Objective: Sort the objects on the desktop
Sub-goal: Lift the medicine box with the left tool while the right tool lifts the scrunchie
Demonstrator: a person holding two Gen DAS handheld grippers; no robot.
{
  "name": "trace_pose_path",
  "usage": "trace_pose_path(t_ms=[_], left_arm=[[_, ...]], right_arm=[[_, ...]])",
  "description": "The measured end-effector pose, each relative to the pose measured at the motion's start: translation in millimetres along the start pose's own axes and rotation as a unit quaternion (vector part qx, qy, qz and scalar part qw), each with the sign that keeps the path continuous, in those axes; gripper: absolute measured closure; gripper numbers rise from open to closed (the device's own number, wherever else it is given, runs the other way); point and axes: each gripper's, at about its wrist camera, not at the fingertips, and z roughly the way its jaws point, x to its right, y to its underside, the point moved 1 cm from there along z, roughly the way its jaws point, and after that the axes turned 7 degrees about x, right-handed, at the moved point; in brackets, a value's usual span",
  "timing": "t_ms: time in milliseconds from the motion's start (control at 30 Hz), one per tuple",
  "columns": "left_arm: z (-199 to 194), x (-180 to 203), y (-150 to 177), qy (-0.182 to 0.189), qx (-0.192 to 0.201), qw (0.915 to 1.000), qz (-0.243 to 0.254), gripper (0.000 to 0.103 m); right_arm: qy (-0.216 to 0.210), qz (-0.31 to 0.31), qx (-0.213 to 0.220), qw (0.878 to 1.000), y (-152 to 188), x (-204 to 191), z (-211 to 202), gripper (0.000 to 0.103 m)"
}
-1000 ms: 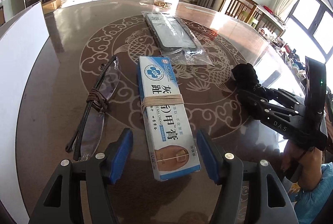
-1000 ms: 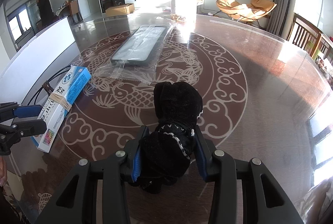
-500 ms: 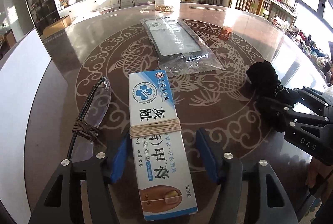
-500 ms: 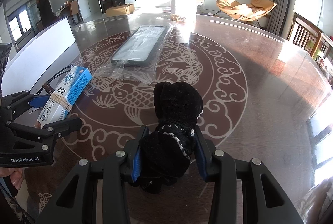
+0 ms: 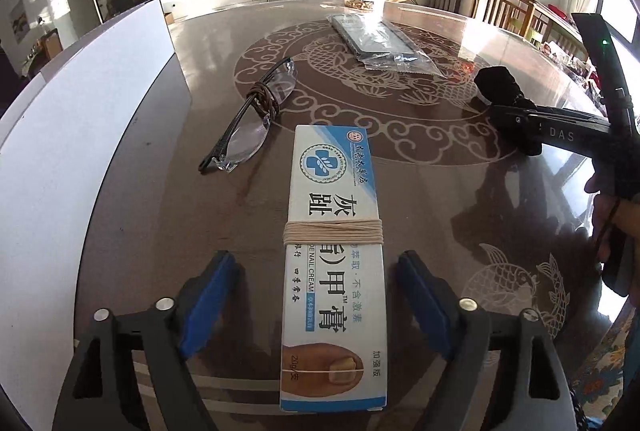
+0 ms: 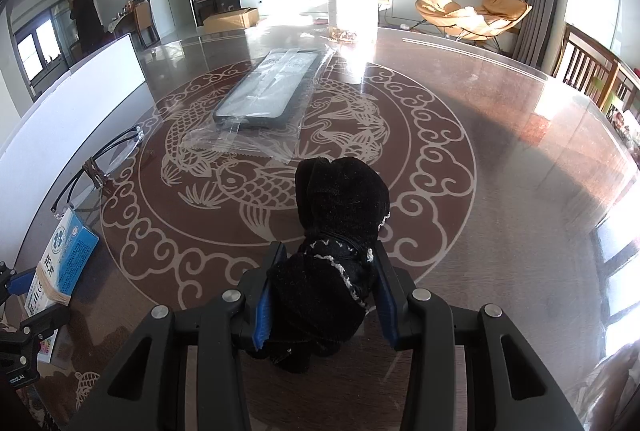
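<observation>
On the counter (image 5: 440,191), the box (image 5: 334,271) lies lengthwise between the left claw's (image 5: 316,295) pads, which have just been opening and now stand wide apart, clear of both its sides. Glasses (image 5: 252,119) lie at eleven o'clock from the box, and a bagged phone case (image 5: 380,41) lies far off at twelve. Over at three o'clock, the right claw (image 6: 322,291) is clamped on a black cloth bundle (image 6: 336,231) resting on the counter.
</observation>
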Motion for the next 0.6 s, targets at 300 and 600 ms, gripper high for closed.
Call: trace_pose_path(t_ms=[300, 600], left_arm=[[6, -6, -2, 0.009, 0.007, 0.9999, 0.005, 0.000], [11, -4, -10, 0.021, -0.037, 0.9989, 0.022, 0.000]], right_arm=[[-0.052, 0.050, 0.008, 0.997, 0, 17, -3, 0.059], [-0.049, 0.007, -0.068, 0.996, -14, 7, 9, 0.025]])
